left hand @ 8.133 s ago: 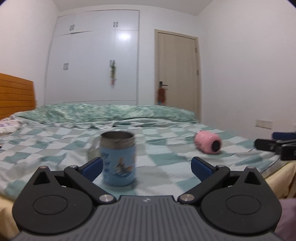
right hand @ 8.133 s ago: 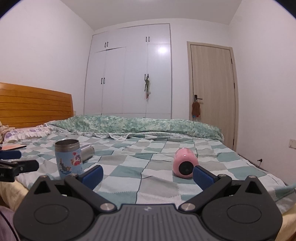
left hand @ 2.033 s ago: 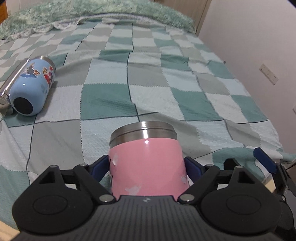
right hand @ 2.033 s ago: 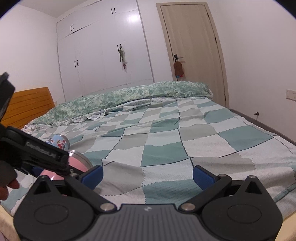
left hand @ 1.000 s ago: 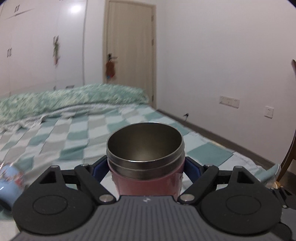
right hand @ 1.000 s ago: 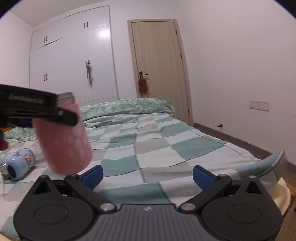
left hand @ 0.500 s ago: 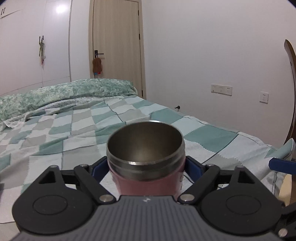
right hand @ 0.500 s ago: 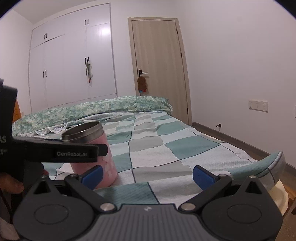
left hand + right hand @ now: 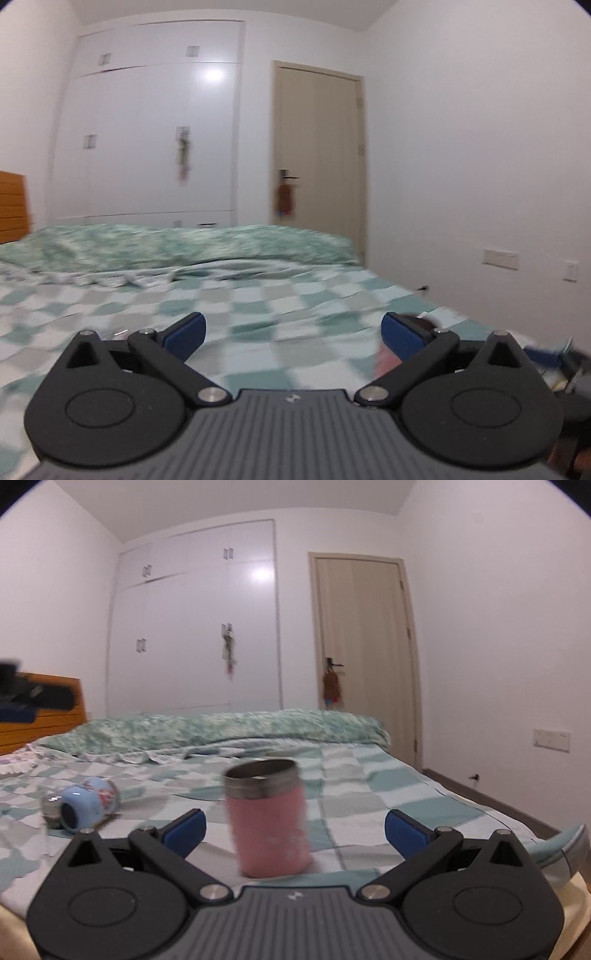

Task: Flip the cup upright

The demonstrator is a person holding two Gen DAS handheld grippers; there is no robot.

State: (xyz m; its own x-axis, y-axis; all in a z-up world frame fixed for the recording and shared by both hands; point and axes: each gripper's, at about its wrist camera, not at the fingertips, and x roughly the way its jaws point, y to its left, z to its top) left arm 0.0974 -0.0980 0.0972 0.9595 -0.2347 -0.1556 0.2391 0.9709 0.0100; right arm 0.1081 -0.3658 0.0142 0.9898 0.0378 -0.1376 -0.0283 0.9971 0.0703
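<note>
The pink cup (image 9: 271,818) with a steel rim stands upright on the checked bedspread (image 9: 369,786), mouth up, between the spread fingers of my right gripper (image 9: 293,829), which is open and empty. A blue cup (image 9: 86,806) lies on its side at the left. My left gripper (image 9: 291,332) is open and empty above the bed; only a pink blur of the cup (image 9: 386,360) shows behind its right finger. The left gripper's body shows blurred at the left edge of the right wrist view (image 9: 33,696).
A rolled green quilt (image 9: 221,727) lies across the far side of the bed. A wooden headboard (image 9: 40,716) is at the left. White wardrobes (image 9: 192,627) and a closed door (image 9: 365,646) stand behind. The bed's right edge (image 9: 561,842) drops to the floor.
My left gripper has opened, let go of the pink cup and swung away to the left. The cup now stands upright on the bed. The right gripper has turned to face it.
</note>
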